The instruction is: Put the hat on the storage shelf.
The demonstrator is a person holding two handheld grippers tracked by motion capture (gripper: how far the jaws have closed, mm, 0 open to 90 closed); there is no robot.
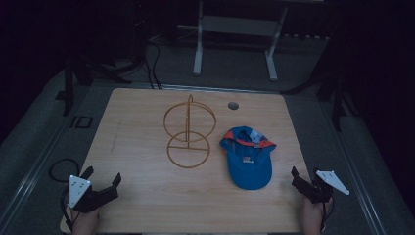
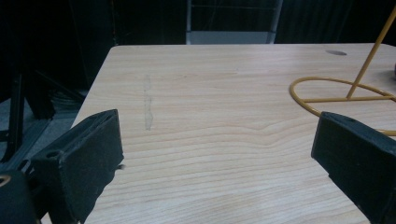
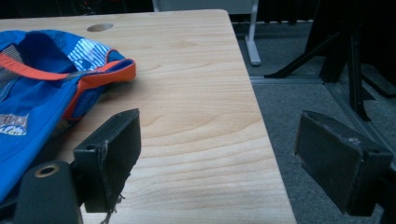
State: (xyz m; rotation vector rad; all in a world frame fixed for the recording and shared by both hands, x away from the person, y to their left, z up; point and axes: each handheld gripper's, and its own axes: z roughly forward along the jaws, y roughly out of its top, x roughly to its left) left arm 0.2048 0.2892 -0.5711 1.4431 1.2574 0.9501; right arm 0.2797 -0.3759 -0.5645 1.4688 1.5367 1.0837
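1. A light wooden table lies under dim light, with dark floor around it.
2. My left gripper sits at the near left corner, its jaws spread wide and holding nothing.
3. My right gripper sits at the near right edge, jaws likewise released and empty, one jaw out past the table's edge.
4. A blue cap with orange trim lies right of centre, brim toward me, just beside my right gripper.
5. A yellow wire stand stands mid-table, left of the cap.
6. A small round hole marks the far side.
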